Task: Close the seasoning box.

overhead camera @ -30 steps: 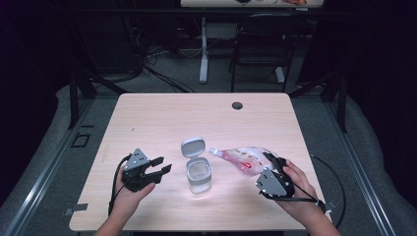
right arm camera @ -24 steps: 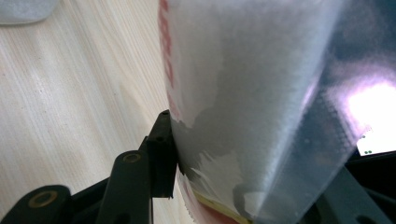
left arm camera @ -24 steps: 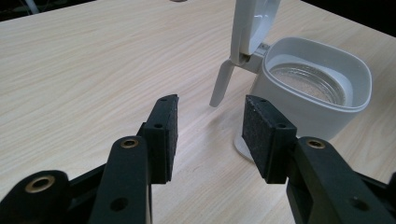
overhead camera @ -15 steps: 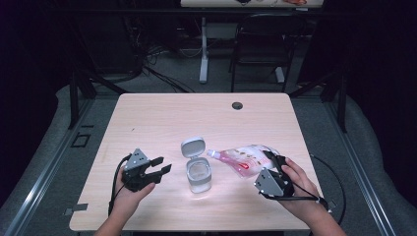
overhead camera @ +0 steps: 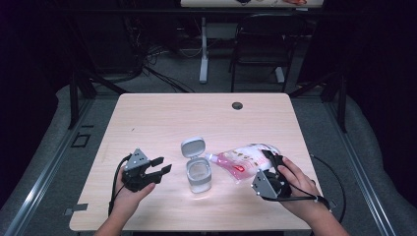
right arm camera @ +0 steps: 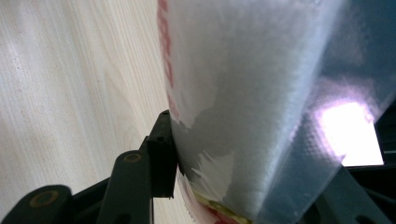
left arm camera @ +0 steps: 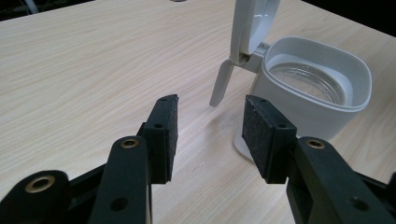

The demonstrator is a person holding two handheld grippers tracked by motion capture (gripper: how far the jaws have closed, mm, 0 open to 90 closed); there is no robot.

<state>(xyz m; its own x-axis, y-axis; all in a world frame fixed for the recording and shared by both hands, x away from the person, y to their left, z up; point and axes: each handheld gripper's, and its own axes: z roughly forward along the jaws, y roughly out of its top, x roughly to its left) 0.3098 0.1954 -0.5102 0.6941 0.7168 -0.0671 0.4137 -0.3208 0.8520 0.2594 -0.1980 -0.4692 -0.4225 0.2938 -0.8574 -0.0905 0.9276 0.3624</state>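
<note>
Since a second ago the pouch point(overhead camera: 244, 160) has tipped a little, its spout end lower and closer to the open white container point(overhead camera: 198, 173); both hands have kept their places. Now the right gripper point(overhead camera: 274, 167) clamps the pouch's wide end near the desk's point(overhead camera: 162, 113) front right part, its spout pointing at the container without touching it. That container stands mid-desk near the front edge, lid point(overhead camera: 192, 146) hinged up. At the front left, the left gripper point(overhead camera: 161, 165) sits with jaws wide apart and empty, aimed at the container.
</note>
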